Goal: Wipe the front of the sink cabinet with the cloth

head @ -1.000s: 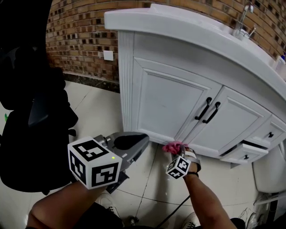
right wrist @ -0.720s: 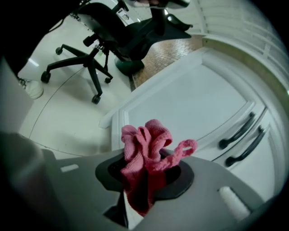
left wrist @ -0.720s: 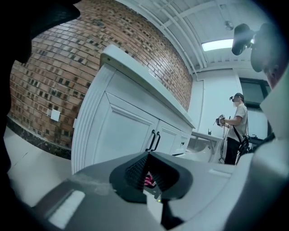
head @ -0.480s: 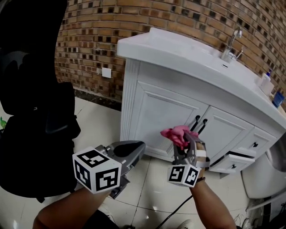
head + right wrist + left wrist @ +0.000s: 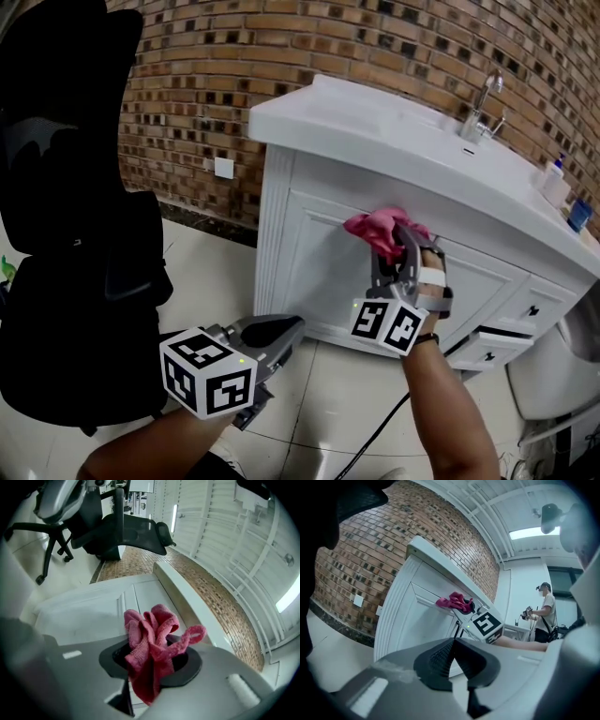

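Cloth [image 5: 380, 232]: pink, bunched into a wad. It is pinched in the right-hand tongs and held up at the top of the left door panel, just under the countertop.
Left gripper [image 5: 279, 330]: nearest item, low over the floor tiles. Its jaws are drawn together with nothing between them, and it is idle, well apart from the cabinet.
Office chair [image 5: 80, 244]: black, at the left, clear of the work.
Right gripper [image 5: 392, 242]: jaws clamped on the cloth, with folds spilling out over both pads. Tips point at the cabinet front.
Sink cabinet [image 5: 314, 258]: white, panelled doors, fluted corner post.
Drawer [image 5: 487, 349]: lower right, standing slightly ajar.
Contact: the cloth looks to be against the door's upper rail. The head view is too oblique to settle whether it is touching or just beside.
Countertop [image 5: 375, 117]: white, overhanging the doors.
Faucet [image 5: 483, 94]: chrome, at the far rim.
Brick wall [image 5: 234, 66]: behind everything.
Step in hand: wiping under way, at the top end of a pass over the left door.
Next move: likely a stroke down or sideways, pressing steadily so the wad stays flat on the panel and clear of the door handles.
Change: a second ago the cloth was at the cabinet's bottom edge, and half a second ago near the handles. It has since risen to the top rail. The left gripper has barely shifted.
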`<control>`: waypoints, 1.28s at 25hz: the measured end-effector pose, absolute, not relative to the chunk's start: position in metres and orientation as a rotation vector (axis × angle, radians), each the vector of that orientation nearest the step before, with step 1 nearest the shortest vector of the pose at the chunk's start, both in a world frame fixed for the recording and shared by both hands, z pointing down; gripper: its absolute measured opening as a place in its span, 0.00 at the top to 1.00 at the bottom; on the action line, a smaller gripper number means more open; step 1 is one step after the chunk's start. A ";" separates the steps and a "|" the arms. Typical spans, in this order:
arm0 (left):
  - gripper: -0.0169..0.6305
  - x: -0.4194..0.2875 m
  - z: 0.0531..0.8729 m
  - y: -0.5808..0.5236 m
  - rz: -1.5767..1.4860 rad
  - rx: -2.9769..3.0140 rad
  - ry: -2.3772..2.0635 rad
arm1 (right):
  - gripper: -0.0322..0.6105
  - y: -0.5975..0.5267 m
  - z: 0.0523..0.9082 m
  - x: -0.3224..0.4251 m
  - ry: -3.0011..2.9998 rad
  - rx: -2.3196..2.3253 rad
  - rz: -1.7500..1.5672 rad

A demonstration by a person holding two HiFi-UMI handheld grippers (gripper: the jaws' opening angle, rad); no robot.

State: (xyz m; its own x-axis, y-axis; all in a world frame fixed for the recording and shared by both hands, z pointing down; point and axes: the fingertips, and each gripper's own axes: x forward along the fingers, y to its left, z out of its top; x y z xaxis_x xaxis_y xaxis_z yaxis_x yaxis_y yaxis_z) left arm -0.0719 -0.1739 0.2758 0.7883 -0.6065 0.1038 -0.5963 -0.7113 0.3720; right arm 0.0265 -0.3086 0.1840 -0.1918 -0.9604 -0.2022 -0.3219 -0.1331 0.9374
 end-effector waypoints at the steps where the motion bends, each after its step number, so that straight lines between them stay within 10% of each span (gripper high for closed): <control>1: 0.97 -0.076 0.274 -0.175 -0.045 2.583 -0.918 | 0.75 -0.313 0.186 0.026 -1.534 1.464 -1.337; 32: 0.97 -0.061 0.279 -0.177 -0.037 2.555 -0.875 | 0.76 -0.331 0.311 0.050 -1.592 1.424 -1.204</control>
State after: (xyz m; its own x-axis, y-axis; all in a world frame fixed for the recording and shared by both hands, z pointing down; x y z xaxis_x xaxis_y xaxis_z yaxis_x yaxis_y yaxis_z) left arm -0.0615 -0.1772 0.2786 0.7999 -0.5893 0.1137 -0.5776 -0.7046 0.4122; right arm 0.0502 -0.3314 0.3108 -0.1737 -0.9805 -0.0919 -0.3554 -0.0246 0.9344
